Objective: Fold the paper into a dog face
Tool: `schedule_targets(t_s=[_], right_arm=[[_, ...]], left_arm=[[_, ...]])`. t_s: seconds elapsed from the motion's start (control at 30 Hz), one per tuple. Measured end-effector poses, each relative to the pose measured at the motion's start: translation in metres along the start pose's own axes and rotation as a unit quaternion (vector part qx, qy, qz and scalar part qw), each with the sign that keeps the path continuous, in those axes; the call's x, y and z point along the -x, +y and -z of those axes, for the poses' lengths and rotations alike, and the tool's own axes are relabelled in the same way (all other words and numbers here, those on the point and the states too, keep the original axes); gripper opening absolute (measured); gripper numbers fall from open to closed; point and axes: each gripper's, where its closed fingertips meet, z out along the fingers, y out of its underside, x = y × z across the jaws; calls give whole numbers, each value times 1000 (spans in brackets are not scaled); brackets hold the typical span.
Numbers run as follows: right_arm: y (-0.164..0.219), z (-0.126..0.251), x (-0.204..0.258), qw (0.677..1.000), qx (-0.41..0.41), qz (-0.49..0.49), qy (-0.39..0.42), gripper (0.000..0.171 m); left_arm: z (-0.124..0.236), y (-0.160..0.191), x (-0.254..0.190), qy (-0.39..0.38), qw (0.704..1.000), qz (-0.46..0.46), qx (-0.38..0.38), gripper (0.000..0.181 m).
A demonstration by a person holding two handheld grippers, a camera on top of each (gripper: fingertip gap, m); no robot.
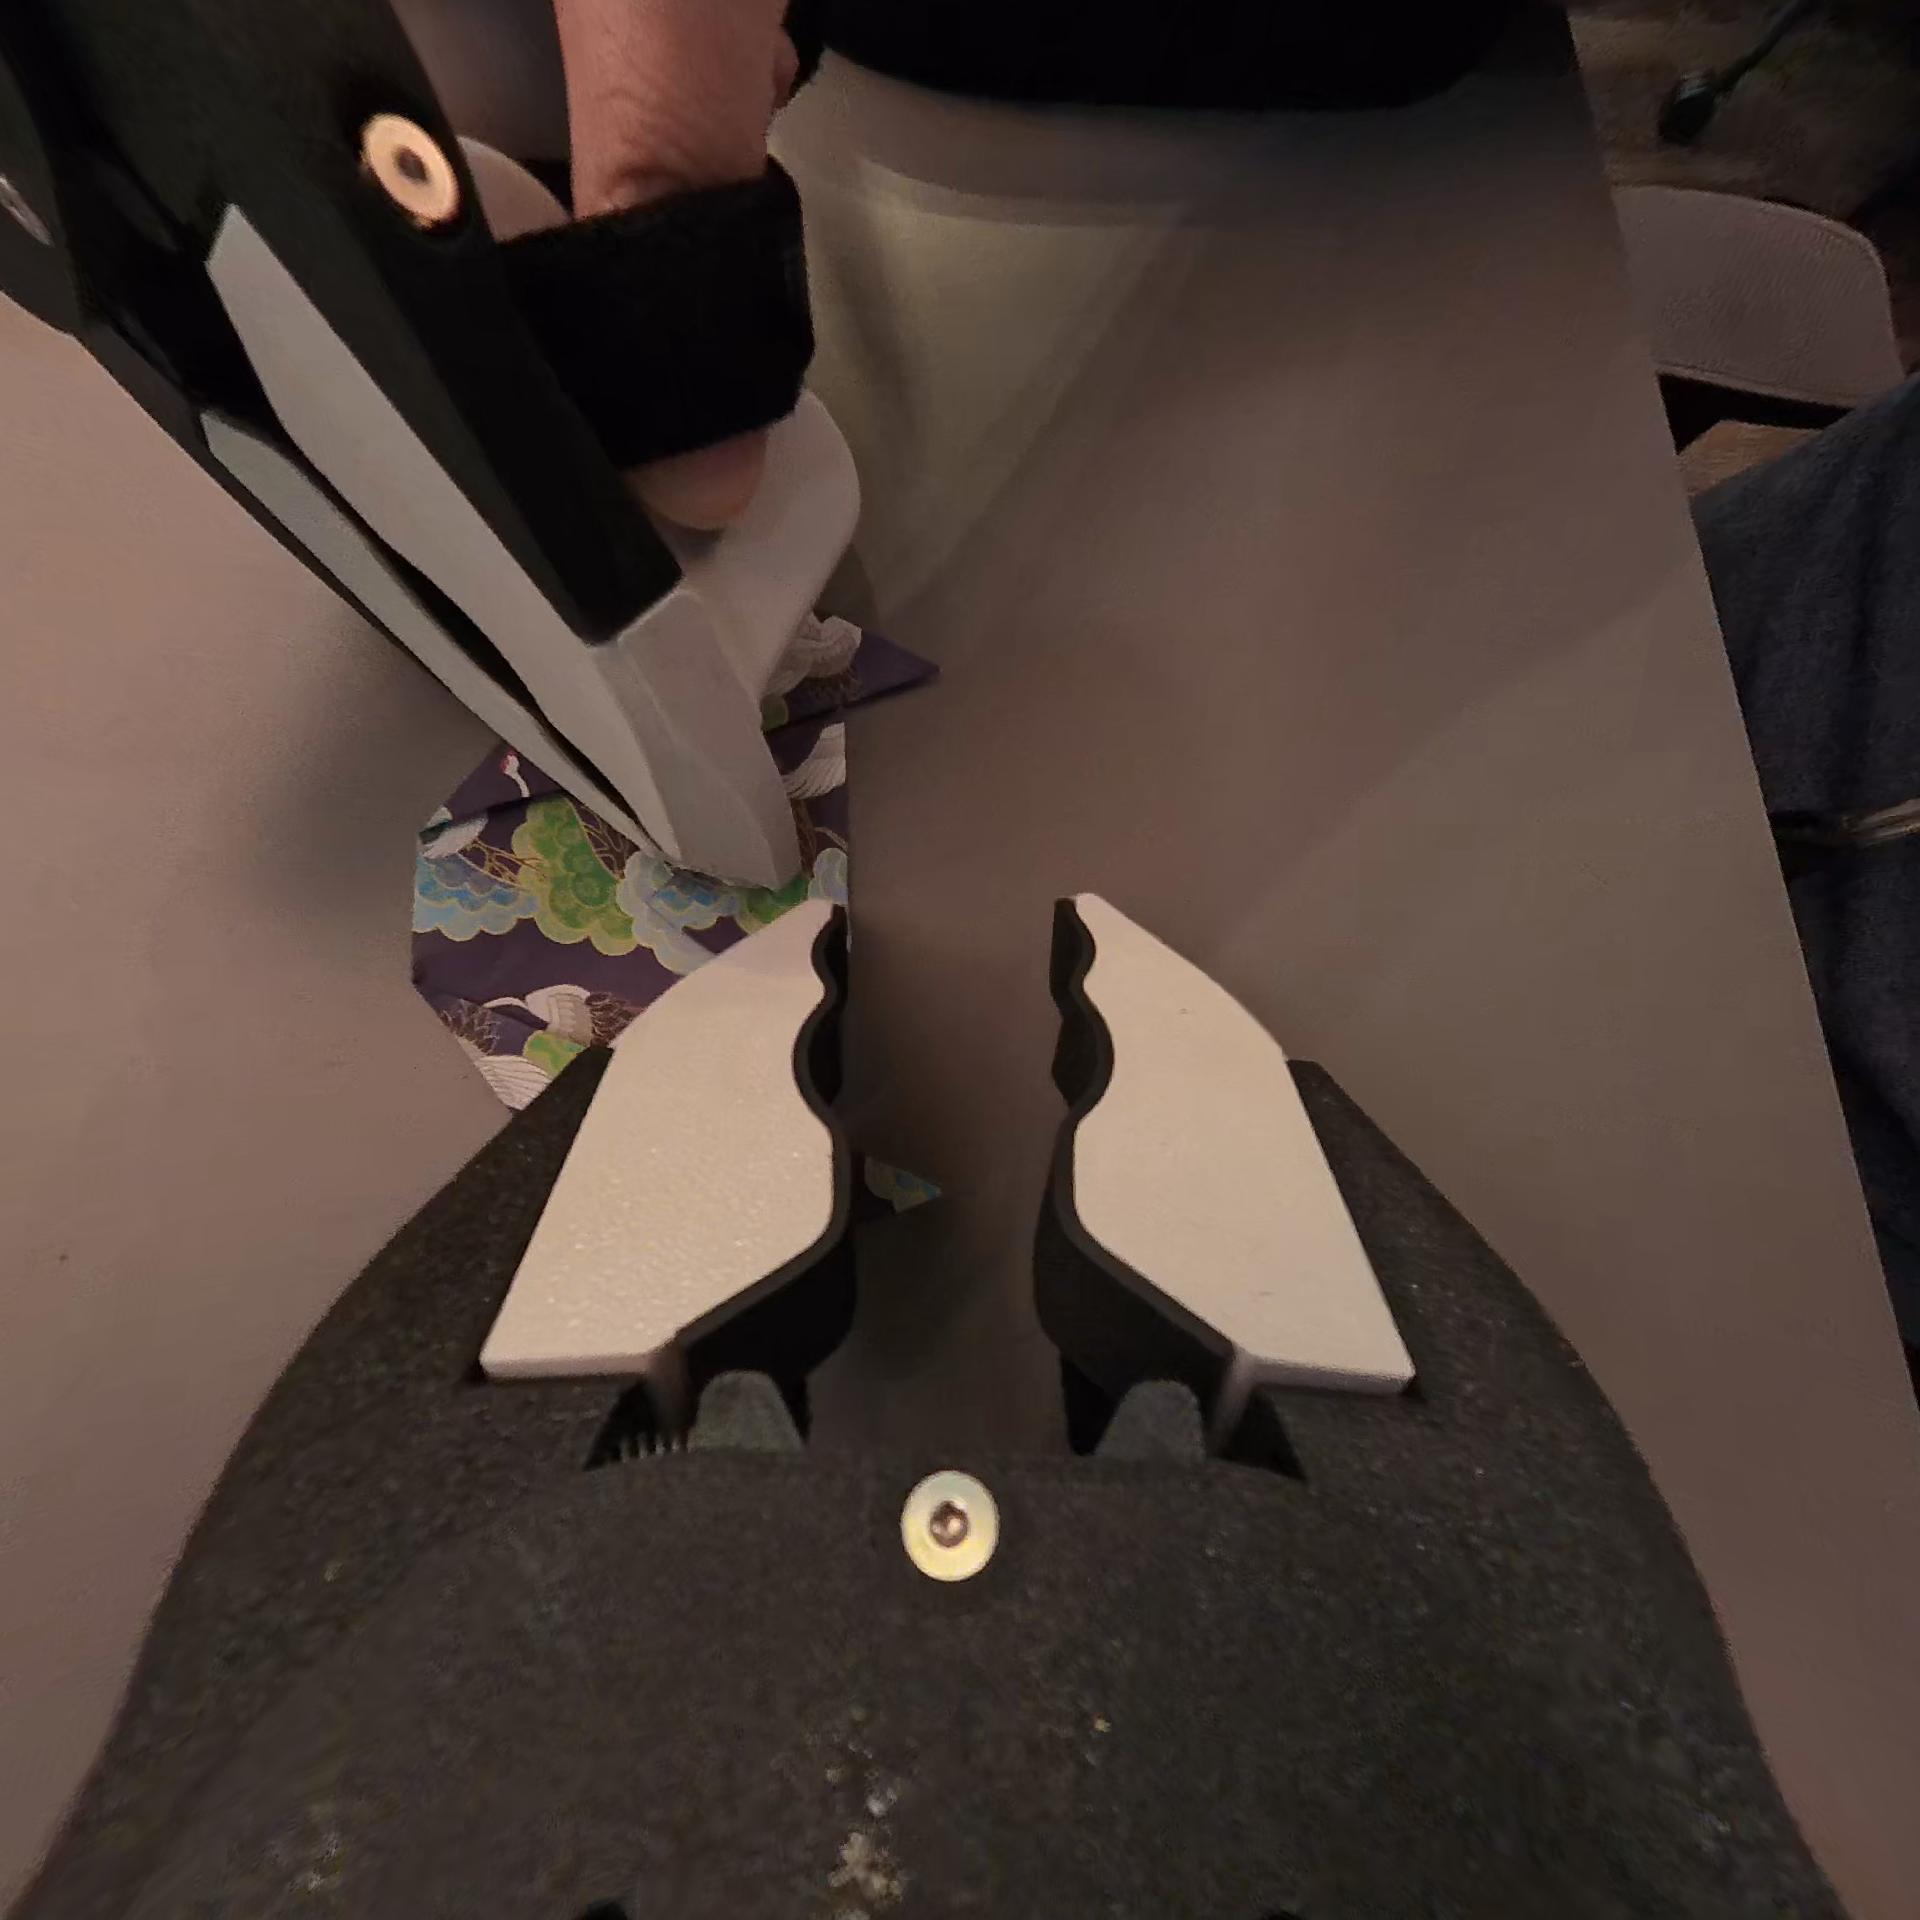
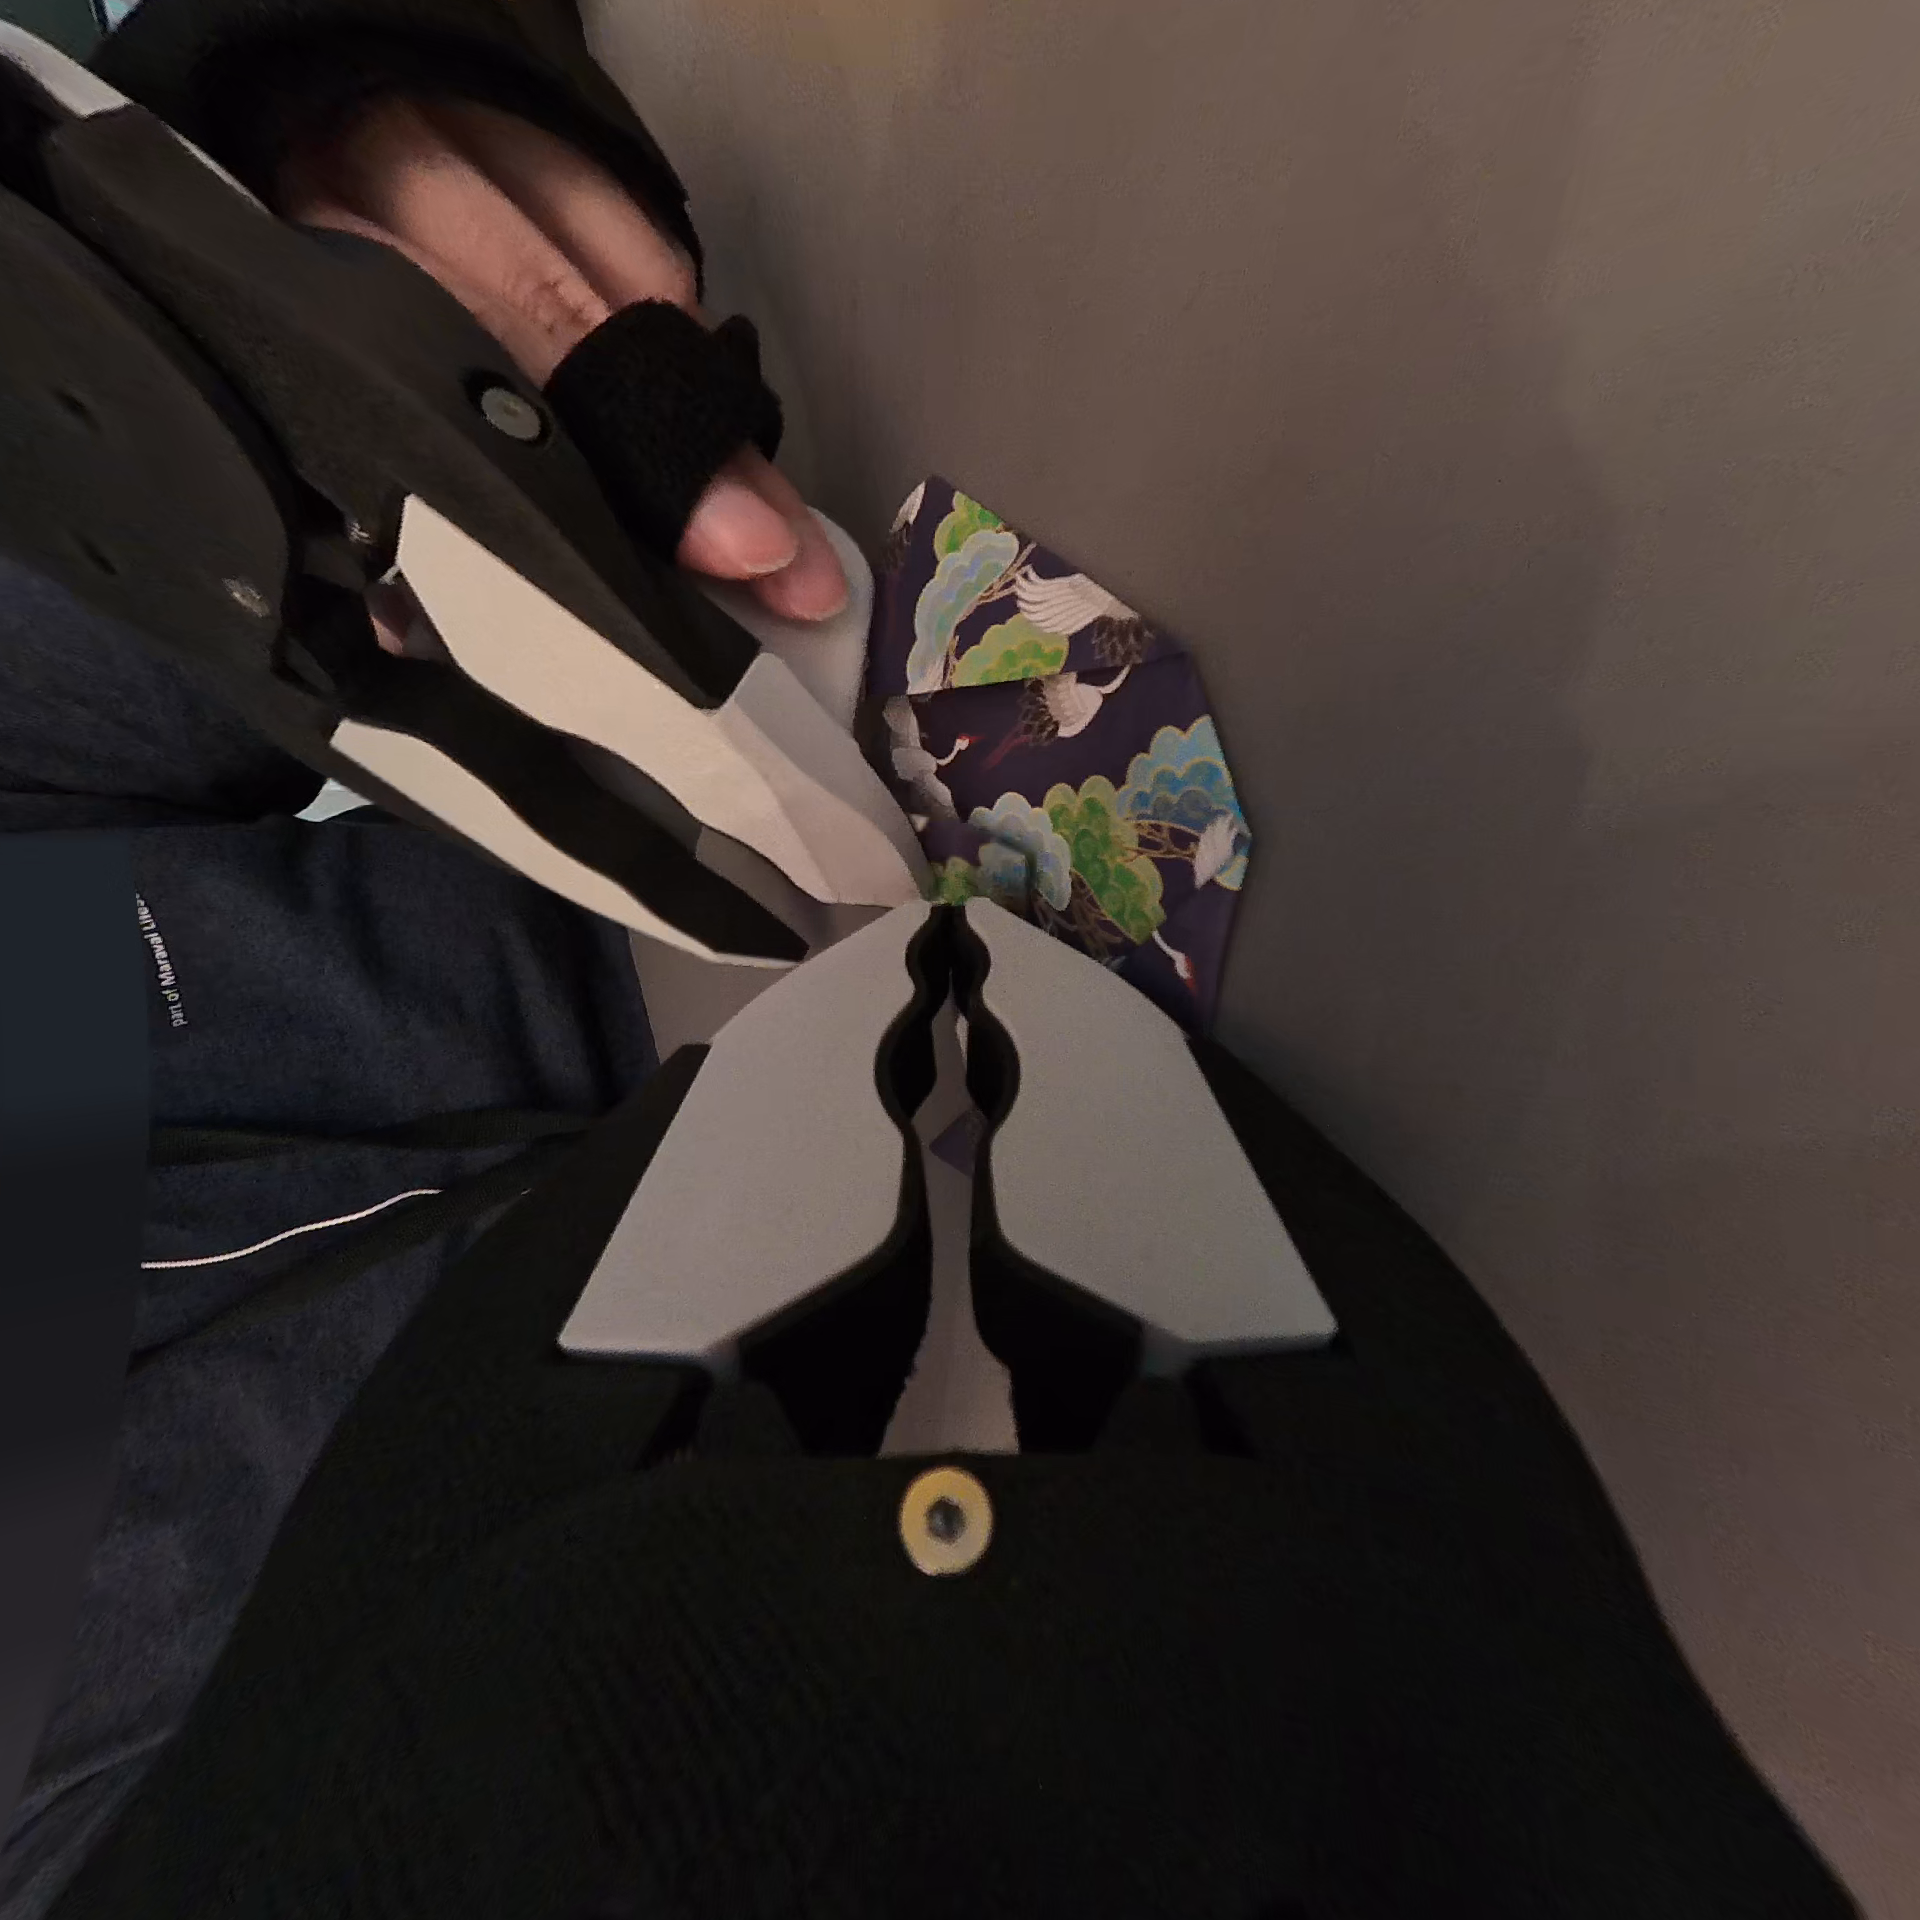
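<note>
Right gripper (image 2: 948, 914) (closed) pinches folded paper (image 2: 1081, 769) — flat.

Looks like an office or meeting room, honestly: a plain grey table (image 1: 1299, 623) fills most of the left wrist view, and a pale upholstered chair (image 1: 1756, 301) sits at about 2 o'clock (dim lighting, so hard to say more).
</note>
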Motion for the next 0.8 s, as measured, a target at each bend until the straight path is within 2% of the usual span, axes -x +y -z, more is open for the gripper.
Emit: schedule_targets(t_s=[0.03, 0.37, 0.47, 0.57, 0.67, 0.8], right_arm=[[0, 0, 0, 1000, 0, 0, -1, 2], [0, 0, 0, 1000, 0, -5, 2, 2], [0, 0, 0, 1000, 1, -6, 6, 2], [0, -1, 0, 1000, 0, -8, 6, 2], [0, -1, 0, 1000, 0, -9, 4, 2], [0, -1, 0, 1000, -2, -8, 4, 2]], left_arm=[[0, -2, 0, 2, 1000, 9, -4, 39], [-2, -4, 6, 6, 998, 55, -9, 33], [-2, -4, 6, -6, 999, 51, -7, 33], [-3, -4, 2, -16, 999, 41, 6, 41], [-3, -3, 5, -31, 999, 32, 8, 39], [-1, -4, 7, 8, 996, 88, -12, 31]])
